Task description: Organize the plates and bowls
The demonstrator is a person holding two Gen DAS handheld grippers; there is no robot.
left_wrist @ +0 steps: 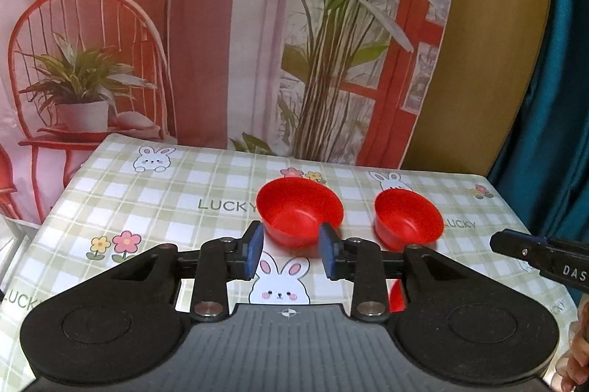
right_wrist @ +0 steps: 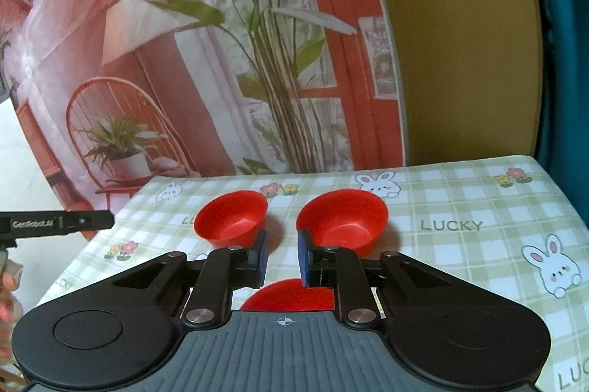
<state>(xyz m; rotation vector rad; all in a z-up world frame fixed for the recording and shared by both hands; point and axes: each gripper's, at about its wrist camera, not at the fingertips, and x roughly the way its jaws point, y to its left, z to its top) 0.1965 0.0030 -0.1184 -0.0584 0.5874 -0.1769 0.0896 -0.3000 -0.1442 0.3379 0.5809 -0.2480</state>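
Bunny-print checked tablecloth [left_wrist: 154,204], printed backdrop [left_wrist: 184,42]

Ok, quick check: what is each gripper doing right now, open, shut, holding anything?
Left gripper: open, holding nothing; the nearest red bowl sits on the table beyond its fingertips.
Right gripper: narrow gap between the pads, nothing held.

Beyond your fingers you have a green-and-white checked tablecloth [left_wrist: 154,193] printed with rabbits and flowers, and past its far edge hangs a printed fabric backdrop [left_wrist: 206,35] showing a red chair and leafy plants.
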